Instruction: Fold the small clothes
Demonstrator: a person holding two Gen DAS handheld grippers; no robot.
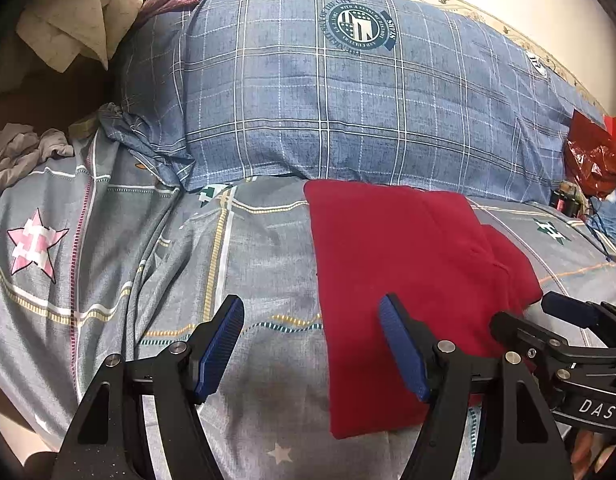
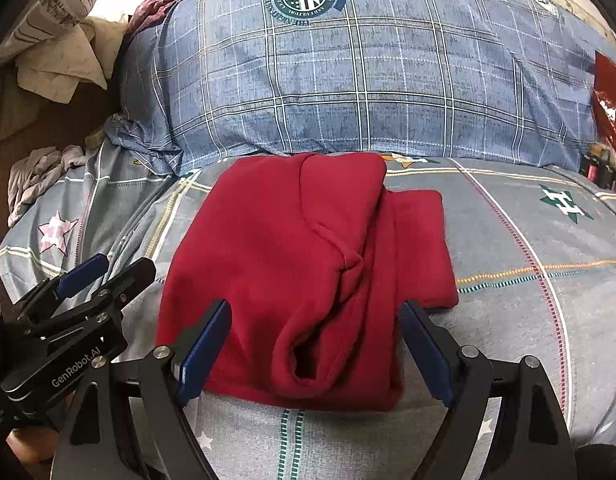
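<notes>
Right gripper (image 2: 314, 350) released, jaws straddling near hem of red fleece garment (image 2: 308, 280) lying part-folded on grey bedsheet (image 2: 528, 320); left gripper (image 1: 312, 344) released beside its left edge; pinch both near corners evenly, fold toward plaid pillow (image 2: 368, 80)

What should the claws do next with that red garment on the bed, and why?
Probably lower the right claw onto the near edge of the red garment and close on it. Both claws are open and empty, the left claw sits off its left edge, and the garment lies folded over with a sleeve opening facing the right claw, so another fold looks due.
</notes>
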